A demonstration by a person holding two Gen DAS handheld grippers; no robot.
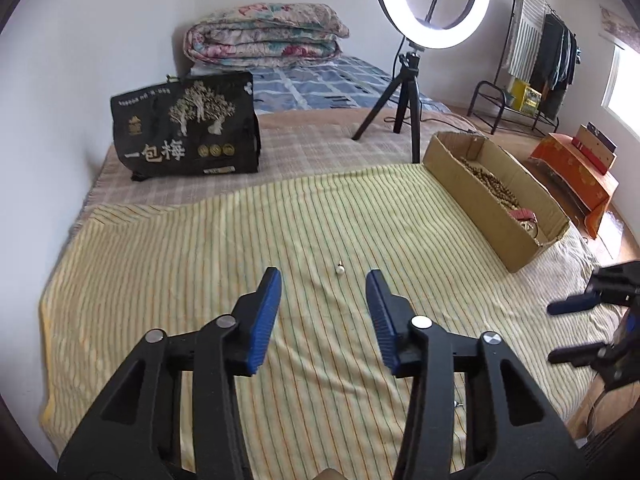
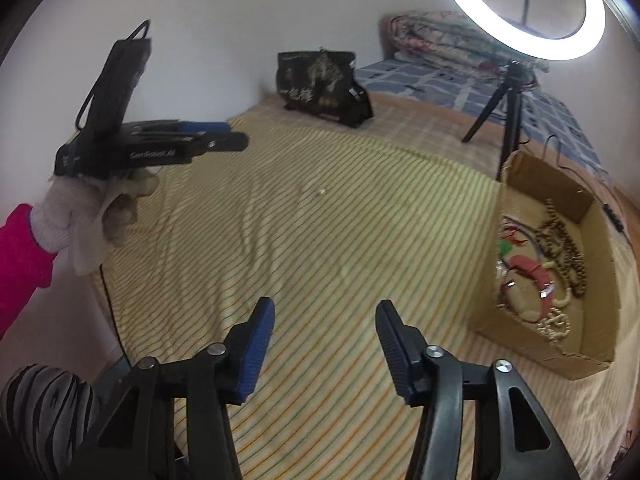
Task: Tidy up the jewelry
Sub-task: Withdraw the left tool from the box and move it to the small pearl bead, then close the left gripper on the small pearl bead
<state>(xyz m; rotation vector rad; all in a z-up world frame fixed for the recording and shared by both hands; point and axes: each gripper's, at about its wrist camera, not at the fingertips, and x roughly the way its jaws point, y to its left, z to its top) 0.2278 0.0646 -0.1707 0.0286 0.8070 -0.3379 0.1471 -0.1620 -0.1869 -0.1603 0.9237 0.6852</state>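
Note:
A small white pearl earring (image 1: 340,269) lies on the yellow striped cloth (image 1: 200,248), just ahead of my left gripper (image 1: 324,280), which is open and empty above it. The earring is a faint white speck in the right wrist view (image 2: 322,191). A cardboard box (image 1: 472,196) at the right holds brown bead strings, a red bracelet and pearl pieces (image 2: 536,268). My right gripper (image 2: 325,310) is open and empty over the cloth, left of the box (image 2: 524,352). It also shows at the right edge of the left wrist view (image 1: 560,332). The left gripper (image 2: 236,136) shows at left, held by a gloved hand.
A black printed bag (image 1: 188,128) stands at the back left by the wall. A ring light on a black tripod (image 1: 404,92) stands behind the box. A folded floral quilt (image 1: 264,36) lies at the far end of the bed. A clothes rack (image 1: 536,56) and an orange stand (image 1: 576,176) are at the right.

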